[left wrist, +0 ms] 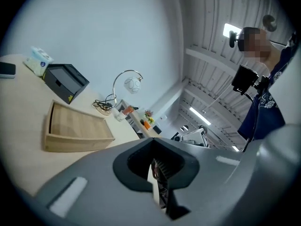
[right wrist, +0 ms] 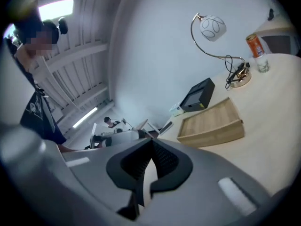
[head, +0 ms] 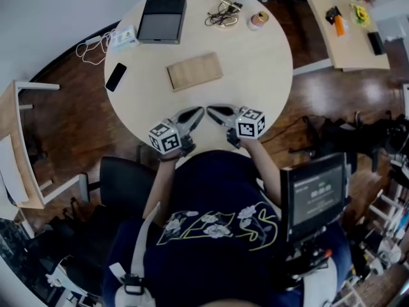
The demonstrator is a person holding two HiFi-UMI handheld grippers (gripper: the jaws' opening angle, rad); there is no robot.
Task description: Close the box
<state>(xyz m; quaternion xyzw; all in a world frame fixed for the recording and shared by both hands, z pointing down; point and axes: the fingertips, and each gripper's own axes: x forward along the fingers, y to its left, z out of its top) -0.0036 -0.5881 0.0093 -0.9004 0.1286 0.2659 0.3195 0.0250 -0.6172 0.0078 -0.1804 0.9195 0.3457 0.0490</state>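
A shallow wooden box [head: 195,71] lies flat in the middle of the round table [head: 268,56], its top open; it also shows as the wooden box [left wrist: 75,128] and the wooden box [right wrist: 211,124]. A black box [head: 163,19] stands at the table's far left. Both grippers rest at the near table edge, well short of the wooden box. My left gripper [head: 199,111] and right gripper [head: 210,110] point their tips at each other, nearly touching. The jaws of the left gripper [left wrist: 157,173] and the right gripper [right wrist: 146,173] are shut on nothing.
A black phone [head: 115,77] and a tissue pack [head: 124,36] lie at the table's left rim. Tangled cables [head: 221,15], a lamp base and a tape roll [head: 258,20] sit at the far side. A black chair [head: 121,184] stands by the person's left.
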